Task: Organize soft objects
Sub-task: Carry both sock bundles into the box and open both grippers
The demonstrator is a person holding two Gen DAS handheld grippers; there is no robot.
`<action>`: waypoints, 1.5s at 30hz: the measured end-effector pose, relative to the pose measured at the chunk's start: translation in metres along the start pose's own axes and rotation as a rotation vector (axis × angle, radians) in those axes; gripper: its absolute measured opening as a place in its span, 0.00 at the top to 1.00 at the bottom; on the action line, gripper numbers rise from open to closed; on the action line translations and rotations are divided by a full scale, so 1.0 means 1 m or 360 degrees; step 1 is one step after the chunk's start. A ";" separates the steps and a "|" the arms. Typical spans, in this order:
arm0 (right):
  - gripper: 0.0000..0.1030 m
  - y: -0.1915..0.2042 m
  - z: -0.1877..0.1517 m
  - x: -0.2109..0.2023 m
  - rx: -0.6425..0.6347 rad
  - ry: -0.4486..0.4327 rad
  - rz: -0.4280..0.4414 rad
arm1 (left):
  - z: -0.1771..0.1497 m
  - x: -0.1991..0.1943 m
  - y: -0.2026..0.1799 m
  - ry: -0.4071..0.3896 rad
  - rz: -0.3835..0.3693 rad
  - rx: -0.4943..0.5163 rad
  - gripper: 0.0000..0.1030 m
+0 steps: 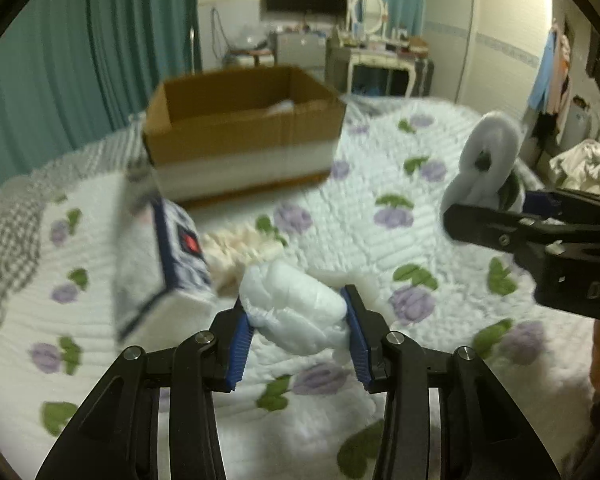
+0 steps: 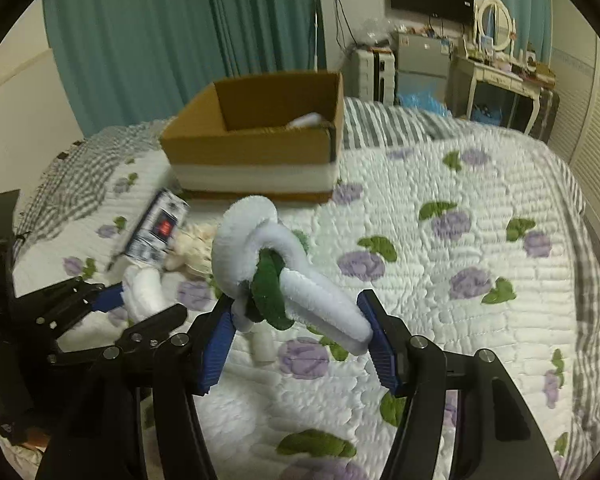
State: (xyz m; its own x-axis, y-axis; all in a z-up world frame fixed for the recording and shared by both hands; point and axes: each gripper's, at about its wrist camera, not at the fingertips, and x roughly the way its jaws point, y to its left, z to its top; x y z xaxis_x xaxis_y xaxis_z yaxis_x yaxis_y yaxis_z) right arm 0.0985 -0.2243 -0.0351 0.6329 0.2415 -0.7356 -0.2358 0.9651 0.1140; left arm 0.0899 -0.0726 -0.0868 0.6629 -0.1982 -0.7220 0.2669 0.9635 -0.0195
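Two grippers: both clamped on something soft, both lifted clear of the bed
Left gripper (image 1: 298, 322): blue pads squeezed onto a white crinkly plastic pack (image 1: 296, 308), sitting at about 6 o'clock in the left wrist view
Same pack from the other side: shows at 9 o'clock in the right wrist view (image 2: 146, 290), pinched in the left gripper (image 2: 140, 300)
Right gripper (image 2: 300, 322): jaws partway in, gripping a white fuzzy looped toy (image 2: 260, 256) with a dark green bit knotted through the middle
Same toy from the left camera: up at 3 o'clock (image 1: 486, 160), poking out of the right gripper (image 1: 488, 210)
Cardboard box (image 2: 260, 148): open top, on the bed at 12 o'clock in both views, something white lying inside, can't tell what
Tissue pack (image 1: 160, 256): blue and white with a red mark, blurry, at 9 o'clock in the left view, just beside the left gripper's load
Cream fluffy thing (image 1: 240, 250): lying on the quilt just beside the tissue pack
Quilt (image 2: 440, 240): white with purple flowers and green leaves, covers the bed
Small white roll (image 2: 265, 346): on the quilt under the right gripper's toy
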 end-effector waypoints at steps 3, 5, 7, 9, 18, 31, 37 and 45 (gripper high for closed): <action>0.42 0.011 0.010 -0.021 -0.0038 -0.0048 -0.0007 | 0.013 -0.029 0.005 -0.0092 0.0013 0.0019 0.60; 0.42 0.019 0.019 -0.035 -0.0068 -0.0090 0.0001 | 0.025 -0.042 0.009 -0.0142 0.0015 0.0013 0.60; 0.42 0.026 0.029 -0.047 -0.0100 -0.0124 0.0014 | 0.037 -0.054 0.015 -0.0189 0.0029 0.0013 0.60; 0.42 0.032 0.041 -0.056 -0.0129 -0.0162 0.0017 | 0.051 -0.064 0.020 -0.0236 0.0055 0.0017 0.60; 0.42 0.047 0.127 -0.055 -0.0207 -0.0295 0.0055 | 0.123 -0.069 0.050 -0.0377 0.0141 0.0048 0.59; 0.42 0.012 0.229 0.072 -0.0175 -0.0223 0.0093 | 0.191 0.060 0.092 -0.0297 0.0161 0.0042 0.57; 0.36 0.006 0.231 0.140 -0.0140 -0.0124 0.0125 | 0.190 0.114 0.102 -0.0251 0.0233 0.0073 0.40; 0.13 -0.002 0.234 0.154 -0.0134 -0.0162 0.0024 | 0.186 0.116 0.112 -0.0291 0.0301 0.0052 0.20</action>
State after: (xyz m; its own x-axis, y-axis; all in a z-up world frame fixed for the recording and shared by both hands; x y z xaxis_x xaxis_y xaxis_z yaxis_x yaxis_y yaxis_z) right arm 0.3691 -0.1656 0.0081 0.6994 0.2691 -0.6622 -0.3044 0.9503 0.0647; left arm 0.3273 -0.0217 -0.0440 0.8178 -0.0469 -0.5736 0.1465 0.9808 0.1286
